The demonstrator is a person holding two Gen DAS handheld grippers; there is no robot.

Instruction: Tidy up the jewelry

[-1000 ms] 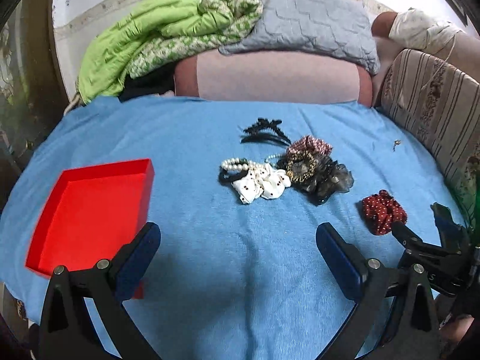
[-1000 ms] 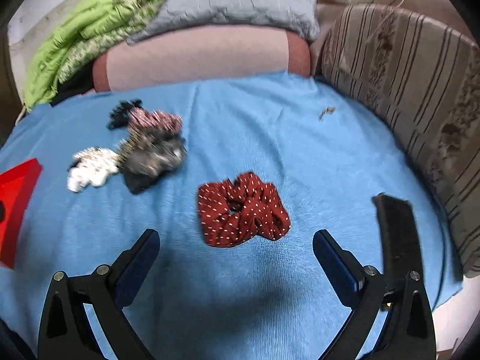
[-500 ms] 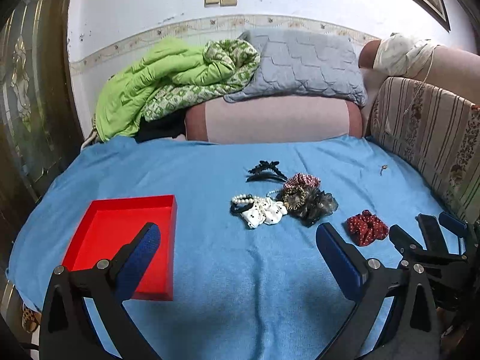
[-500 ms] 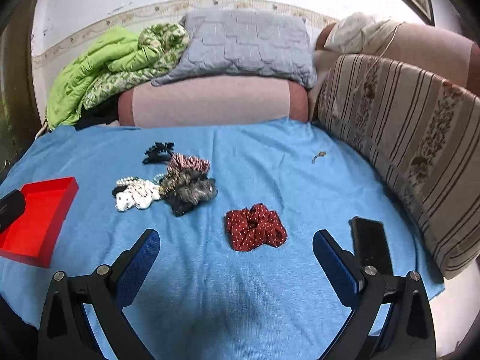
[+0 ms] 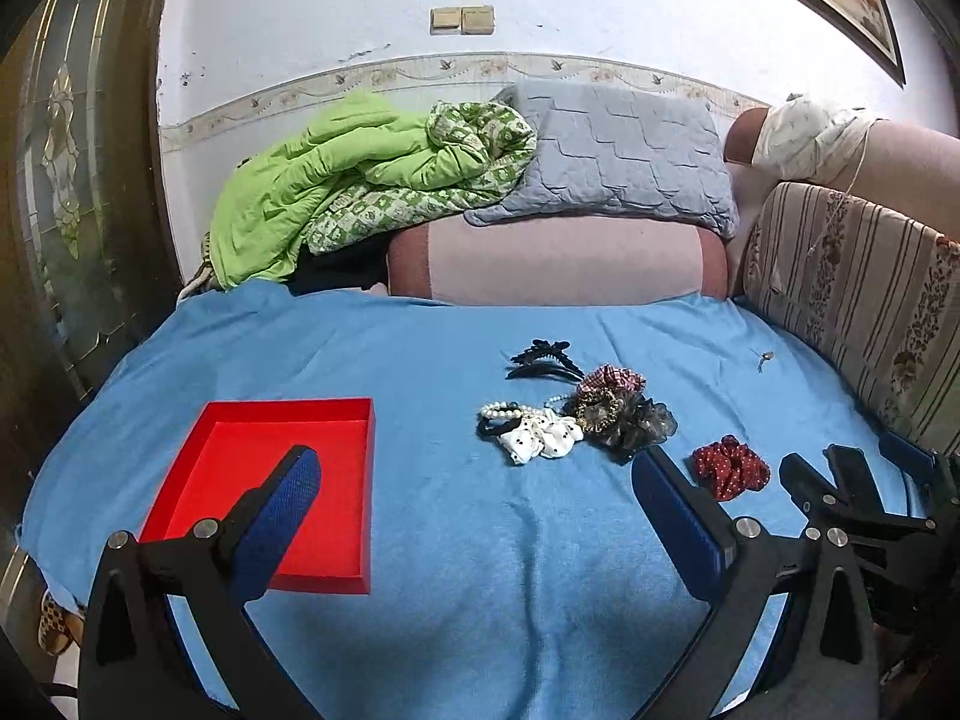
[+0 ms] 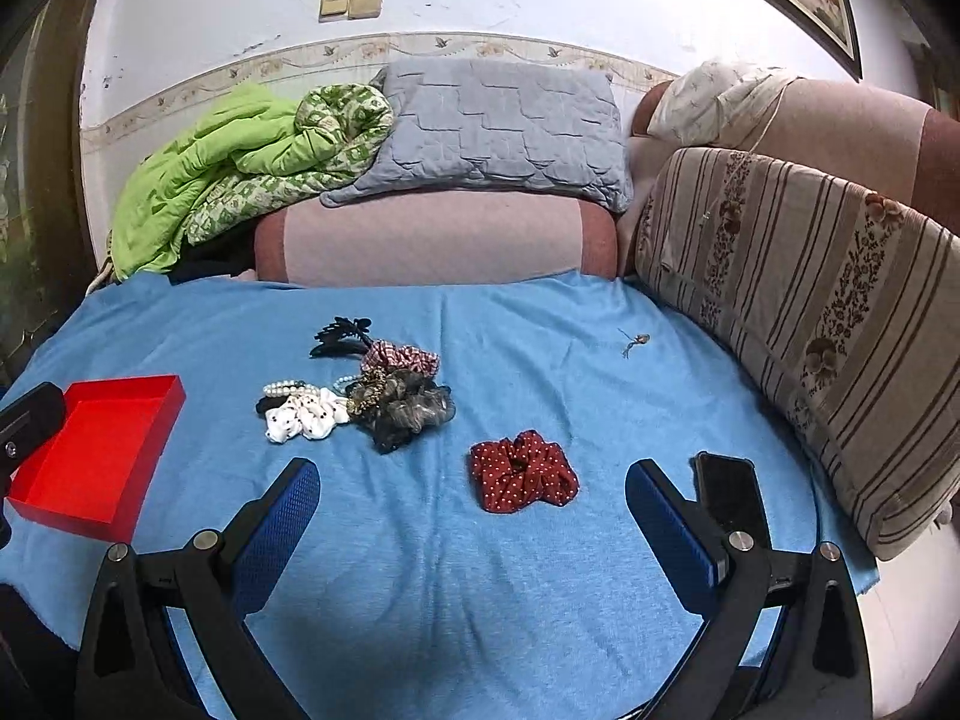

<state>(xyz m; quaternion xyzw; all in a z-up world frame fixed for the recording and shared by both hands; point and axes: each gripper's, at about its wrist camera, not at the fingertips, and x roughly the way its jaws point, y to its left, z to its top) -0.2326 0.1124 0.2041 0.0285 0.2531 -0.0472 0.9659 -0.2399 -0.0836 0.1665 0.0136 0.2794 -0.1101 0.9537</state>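
Holding both tools spread wide and empty, you have the left gripper (image 5: 474,504) and right gripper (image 6: 471,507) above the blue cloth (image 6: 540,588). A red polka-dot scrunchie (image 6: 523,478) lies at the right gripper's 12 o'clock, the jewelry pile (image 6: 360,399) at 11, the red tray (image 5: 270,480) at the left gripper's 10.

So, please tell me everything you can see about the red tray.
The red tray is a shallow, square-cornered open box, bright red, probably plastic or card. It is empty; nothing lies inside. It rests flat on the blue cloth, at the left side, apart from the pile of hair accessories. No claw touches it; the left claw is open in front of it.
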